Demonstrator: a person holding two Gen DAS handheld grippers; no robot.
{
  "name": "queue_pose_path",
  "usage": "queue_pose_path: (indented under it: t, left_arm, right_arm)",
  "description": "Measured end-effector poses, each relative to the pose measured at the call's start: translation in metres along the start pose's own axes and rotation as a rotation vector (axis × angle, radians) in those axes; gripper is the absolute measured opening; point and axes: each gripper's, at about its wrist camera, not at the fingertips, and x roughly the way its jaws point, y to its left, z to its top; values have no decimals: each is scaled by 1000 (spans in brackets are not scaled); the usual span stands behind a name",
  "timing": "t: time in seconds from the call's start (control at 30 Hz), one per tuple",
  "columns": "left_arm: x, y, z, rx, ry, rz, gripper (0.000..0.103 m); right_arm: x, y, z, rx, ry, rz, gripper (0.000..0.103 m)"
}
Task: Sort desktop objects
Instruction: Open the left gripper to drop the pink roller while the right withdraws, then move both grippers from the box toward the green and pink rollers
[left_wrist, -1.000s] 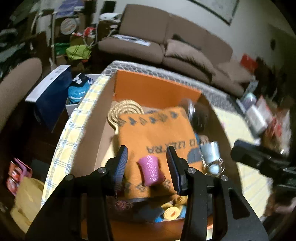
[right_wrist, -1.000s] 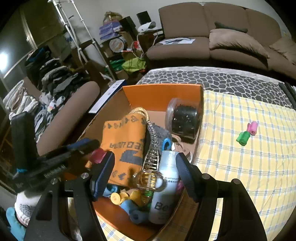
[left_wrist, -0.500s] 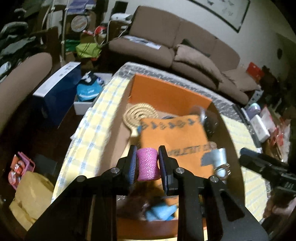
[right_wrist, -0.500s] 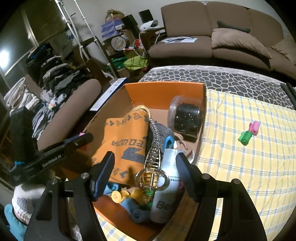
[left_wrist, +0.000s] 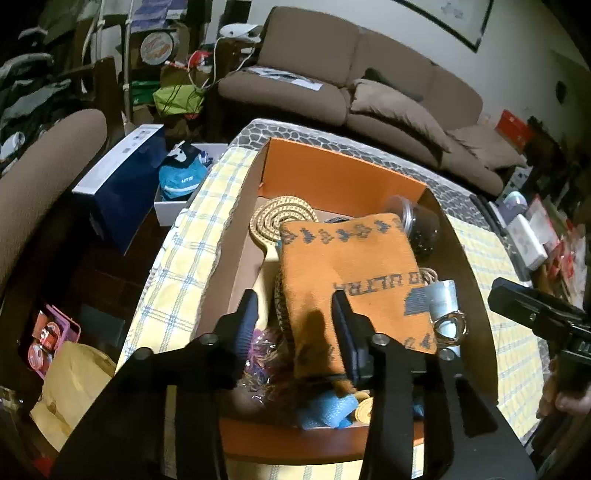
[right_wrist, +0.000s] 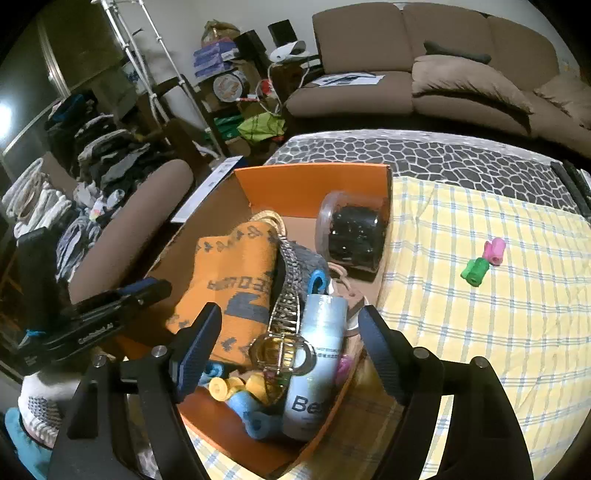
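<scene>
Left wrist view: left tool (left_wrist: 293, 321) jaws opening, nothing between them — pink mesh roll held half second ago gone, likely dropped into orange cardboard box (left_wrist: 332, 173), not visible there now. Right tool (right_wrist: 290, 341) jaws opening wide, empty, over white spray bottle (right_wrist: 317, 354). Remaining: pink roll (right_wrist: 495, 251) and green roll (right_wrist: 474, 271) on yellow checked cloth (right_wrist: 480, 332) of worktop — next to collect, I judge.

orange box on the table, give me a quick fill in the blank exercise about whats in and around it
1. The orange box stands on a yellow ____ tablecloth.
2. Outside the box, a pink roller lies touching a ____ one.
3. The clear jar in the box's far corner holds ____ contents.
4. Between the left gripper fingers there is ____.

Missing words: checked; green; black; nothing
</scene>
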Motion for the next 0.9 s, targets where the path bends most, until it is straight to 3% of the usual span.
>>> queue_pose_path:
  t: [0.07, 0.23, 0.3, 0.4, 0.6, 0.9]
  left_arm:
    - [-2, -3, 0, 8, -12, 6, 45]
    - [-7, -5, 2, -7, -52, 16, 76]
    - [-9, -5, 3, -17, -62, 9, 83]
    - [-11, -6, 5, -26, -75, -3, 93]
    - [-13, -14, 6, -23, -90, -17, 102]
    - [-10, -44, 5, 16, -92, -48, 103]
  right_arm:
    - [0, -1, 0, -4, 1, -16, 82]
    - [-2, -4, 0, -15, -6, -49, 87]
    - [-3, -5, -1, -17, -11, -63, 91]
    - [-4, -8, -1, -24, -19, -84, 102]
    - [-9, -15, -1, -23, -29, -110, 103]
    - [-17, -33, -4, -6, -39, -138, 103]
